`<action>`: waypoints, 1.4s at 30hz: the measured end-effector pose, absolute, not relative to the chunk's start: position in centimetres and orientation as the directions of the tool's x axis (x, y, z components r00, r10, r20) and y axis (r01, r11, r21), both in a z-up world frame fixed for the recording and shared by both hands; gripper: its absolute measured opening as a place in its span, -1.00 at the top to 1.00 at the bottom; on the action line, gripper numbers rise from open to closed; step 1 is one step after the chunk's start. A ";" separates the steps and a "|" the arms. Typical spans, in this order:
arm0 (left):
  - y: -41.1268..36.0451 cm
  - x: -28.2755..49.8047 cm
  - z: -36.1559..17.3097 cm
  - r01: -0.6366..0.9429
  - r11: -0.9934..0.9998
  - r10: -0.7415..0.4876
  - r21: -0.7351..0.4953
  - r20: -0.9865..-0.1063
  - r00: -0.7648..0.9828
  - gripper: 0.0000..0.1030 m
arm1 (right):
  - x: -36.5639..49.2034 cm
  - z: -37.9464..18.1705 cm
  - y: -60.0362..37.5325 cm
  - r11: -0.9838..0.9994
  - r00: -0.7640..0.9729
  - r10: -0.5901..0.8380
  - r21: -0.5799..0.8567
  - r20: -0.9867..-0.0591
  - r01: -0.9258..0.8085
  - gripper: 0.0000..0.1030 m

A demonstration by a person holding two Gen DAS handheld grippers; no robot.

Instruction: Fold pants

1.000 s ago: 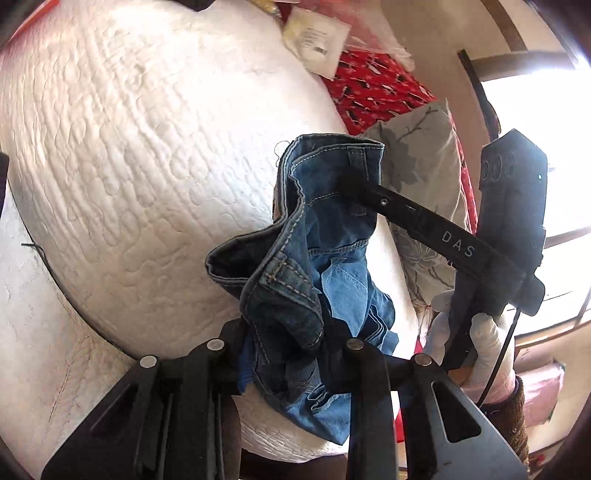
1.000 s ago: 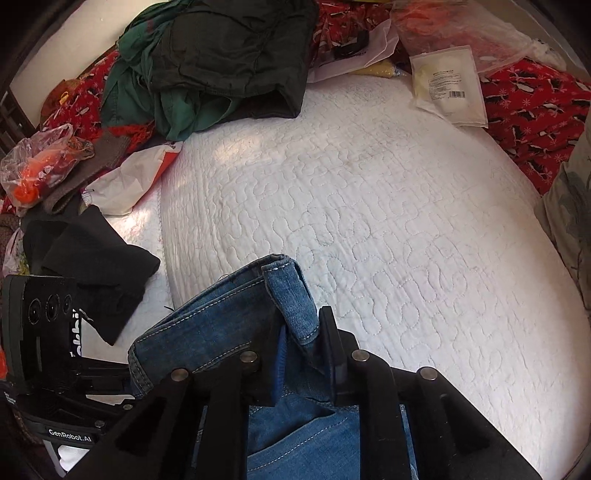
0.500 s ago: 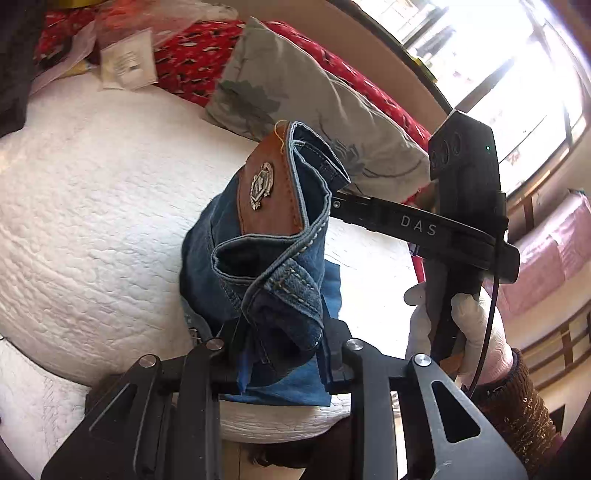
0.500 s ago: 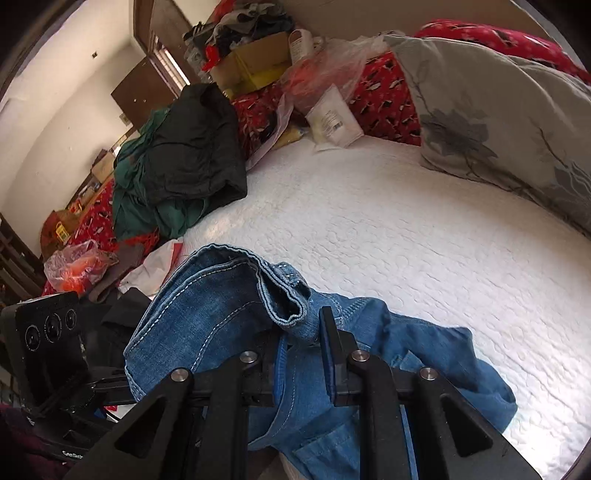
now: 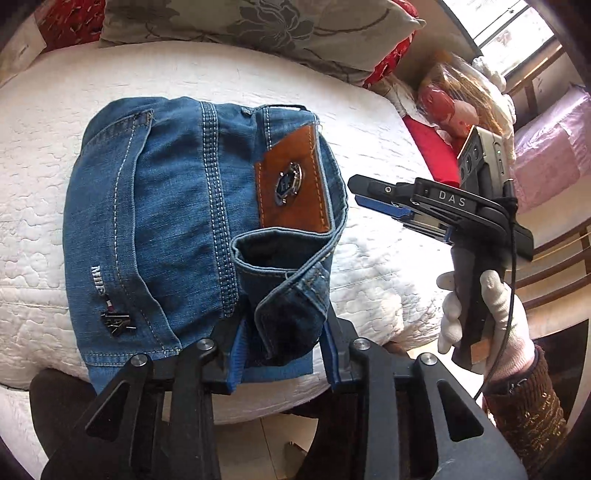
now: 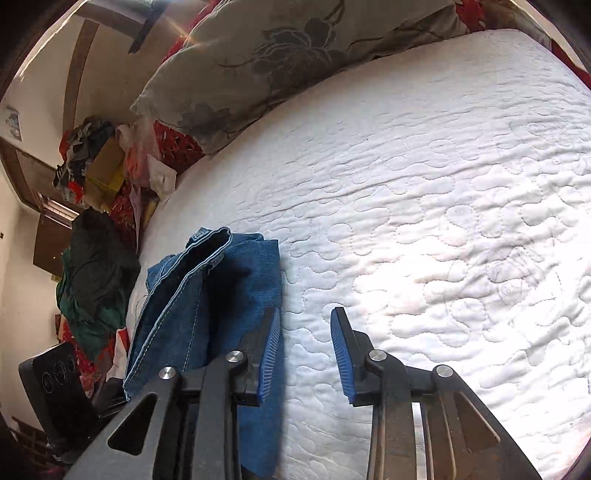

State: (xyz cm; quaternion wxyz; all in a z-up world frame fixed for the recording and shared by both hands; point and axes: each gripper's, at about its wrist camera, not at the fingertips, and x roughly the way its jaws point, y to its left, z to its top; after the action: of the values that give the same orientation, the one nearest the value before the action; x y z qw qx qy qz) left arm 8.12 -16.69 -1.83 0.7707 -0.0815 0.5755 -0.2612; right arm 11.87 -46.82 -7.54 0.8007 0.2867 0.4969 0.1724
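The jeans lie folded on the white quilt. The left gripper straddles the waistband at 6 o'clock, seemingly loosely. The right gripper, at 3 o'clock beside them, is spread, holding nothing.

One pair of jeans lies on one bed, near its front edge. The jeans carry one leather patch and one small metal tag. Two hand-held grippers show: the left near, the right to the right. One gloved hand is visible. One grey pillow lies far. One dark clothes heap sits far left.
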 end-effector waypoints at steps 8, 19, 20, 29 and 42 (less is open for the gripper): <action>-9.6 5.9 -1.4 0.193 0.825 -0.562 -0.531 -0.804 0.194 0.23 | 10.3 -5.3 -43.2 0.607 0.478 0.709 0.793 -0.518 -0.042 -0.53; -13.4 3.6 -0.6 0.321 0.791 -0.583 -0.520 -0.800 0.143 0.23 | 10.2 -4.7 -42.7 0.646 0.491 0.662 0.763 -0.566 0.009 -0.58; -12.6 4.1 -1.2 0.283 0.807 -0.570 -0.518 -0.808 0.147 0.23 | 10.4 -5.0 -42.8 0.657 0.488 0.650 0.754 -0.583 0.025 -0.60; -8.1 9.1 -7.4 -0.001 0.875 -0.478 -0.483 -0.866 0.145 0.23 | 13.6 -8.6 -37.4 0.903 0.426 0.410 0.425 -0.807 -0.064 -0.50; -4.0 9.0 -6.2 -0.047 0.852 -0.505 -0.522 -0.841 0.194 0.23 | 10.5 -8.9 -37.3 0.910 0.367 0.412 0.394 -0.834 -0.127 -0.77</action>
State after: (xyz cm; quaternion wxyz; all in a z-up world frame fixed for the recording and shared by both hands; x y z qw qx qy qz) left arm 9.01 -3.98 -6.22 0.7394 -0.2239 0.6158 -0.1548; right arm 10.46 -37.34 -8.95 0.8162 0.1325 0.5375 0.1654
